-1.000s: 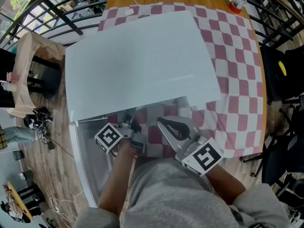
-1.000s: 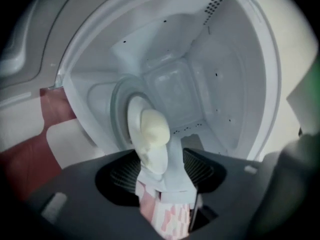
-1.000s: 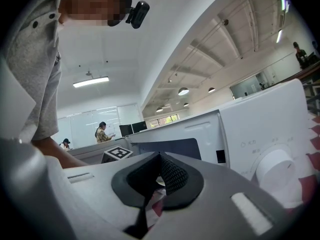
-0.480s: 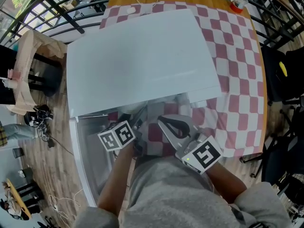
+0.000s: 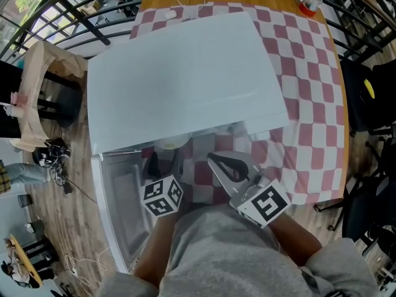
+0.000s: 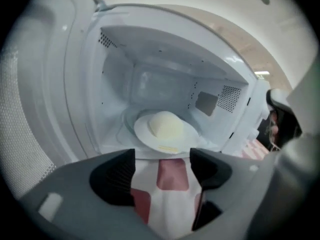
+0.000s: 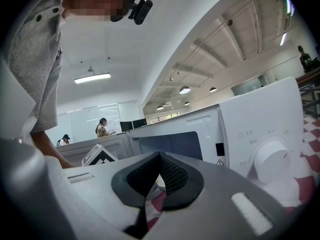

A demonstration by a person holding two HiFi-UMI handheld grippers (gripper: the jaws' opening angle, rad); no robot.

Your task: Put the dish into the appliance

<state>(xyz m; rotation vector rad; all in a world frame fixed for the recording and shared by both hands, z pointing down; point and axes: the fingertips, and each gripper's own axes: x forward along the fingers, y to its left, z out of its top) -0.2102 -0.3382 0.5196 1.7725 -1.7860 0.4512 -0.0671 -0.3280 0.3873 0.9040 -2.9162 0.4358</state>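
The white microwave [image 5: 185,73] stands on the checkered table with its door [image 5: 117,209] swung open to the left. Inside its cavity [image 6: 150,69] the dish [image 6: 166,129], a white plate with a pale yellow dome of food, rests on the turntable; in the head view only the dish's rim [image 5: 172,143] peeks out under the microwave's top edge. My left gripper [image 6: 161,171] is open and empty just outside the opening, its cube low in the head view. My right gripper [image 5: 218,161] hovers shut and empty before the control panel, pads together [image 7: 159,176].
The red-and-white checkered cloth [image 5: 309,104] covers the table around the microwave. A big white knob [image 7: 270,159] sits on the control panel at the right. A red cup [image 5: 307,5] stands at the far corner. Railings and a draped chair [image 5: 37,91] flank the table's left.
My left gripper has drawn back out of the microwave toward me with its jaws spread, leaving the dish inside. The right gripper has hardly moved.
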